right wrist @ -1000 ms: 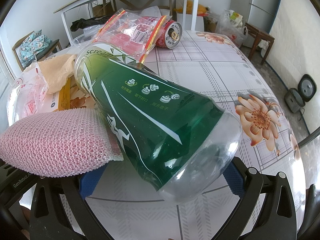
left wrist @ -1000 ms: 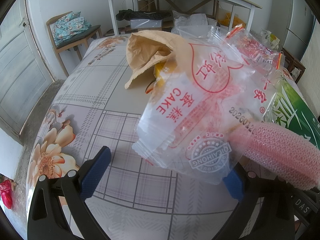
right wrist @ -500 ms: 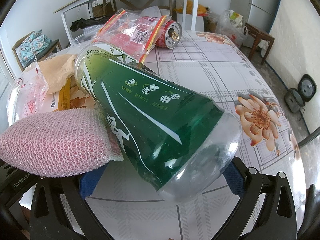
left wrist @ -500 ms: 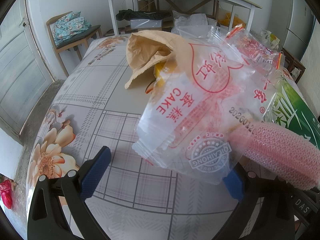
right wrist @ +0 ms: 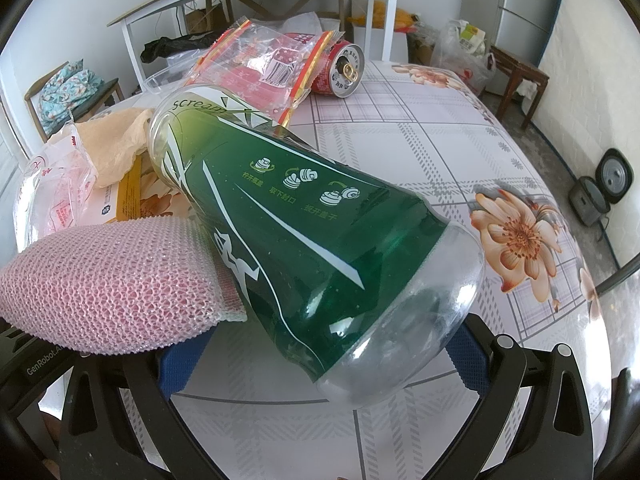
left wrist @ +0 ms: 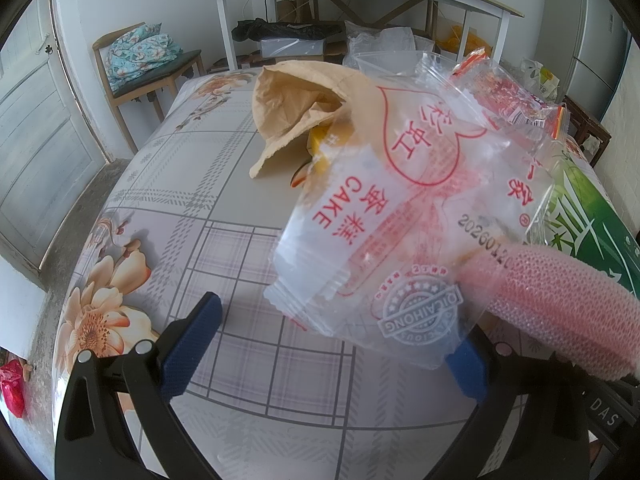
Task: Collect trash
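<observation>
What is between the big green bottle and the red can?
In the right wrist view, a clear red snack wrapper lies between the green bottle and the red can.

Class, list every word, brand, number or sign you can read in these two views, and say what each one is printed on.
"CAKE", stamp "QICAIHONG", number "2026012…" cut off: clear cake wrapper.
"Scream": green bottle; its Chinese captions under three icons are too small.
"GenRobot.AI" partly hidden: black gripper body.
"DAS": black gripper body.
Barcode digits on red snack bag: unreadable.

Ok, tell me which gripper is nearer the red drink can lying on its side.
Right. The right gripper faces the red drink can across the table; the left gripper sits farther left, can unseen.
</observation>
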